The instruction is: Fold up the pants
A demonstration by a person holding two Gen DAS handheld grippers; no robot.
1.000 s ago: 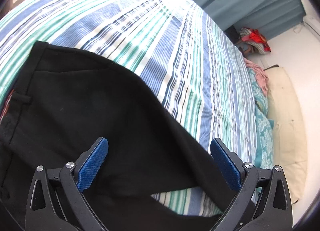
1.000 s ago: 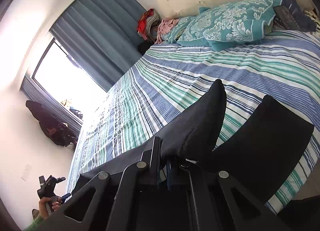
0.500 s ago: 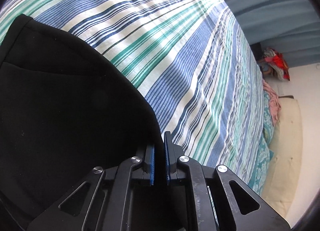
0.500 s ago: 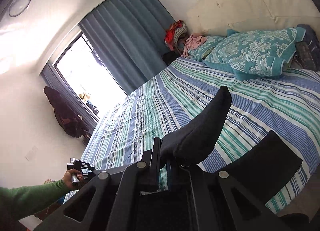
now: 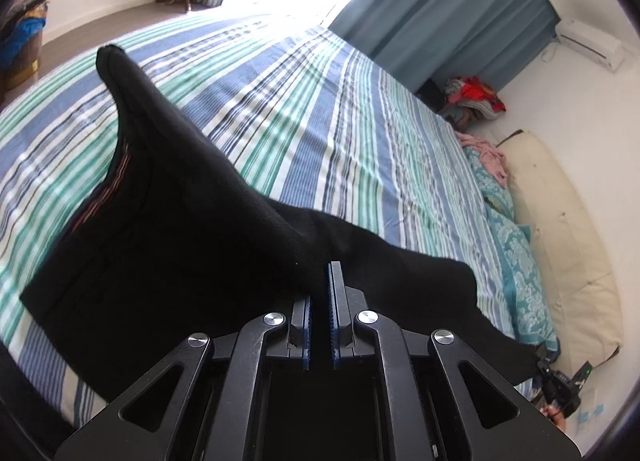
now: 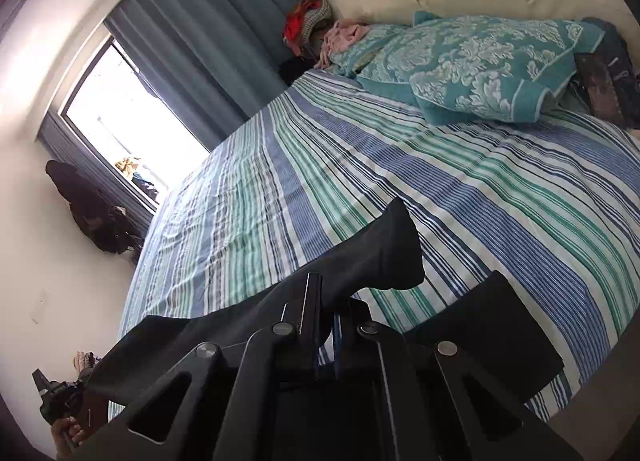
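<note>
Black pants (image 5: 168,245) hang lifted above the striped bedspread (image 5: 320,109) of the bed, stretched between the two grippers. The left gripper (image 5: 320,293) has its blue-padded fingers (image 5: 334,301) pressed together on a fold of the black cloth, and from there the fabric rises to a peak toward the foot-side edge of the bed, with a reddish inner waistband lining (image 5: 108,189) showing. The right gripper (image 6: 326,325) pinches another part of the pants (image 6: 380,257), fingers closed on it, a rounded flap standing up just past the tips; more black cloth (image 6: 492,337) droops near the bed's near edge. Teal patterned pillows (image 6: 476,65) lie at the headboard end, well apart from the pants. A blue-grey curtain (image 6: 208,45) hangs beside the bright window (image 6: 120,121)
</note>
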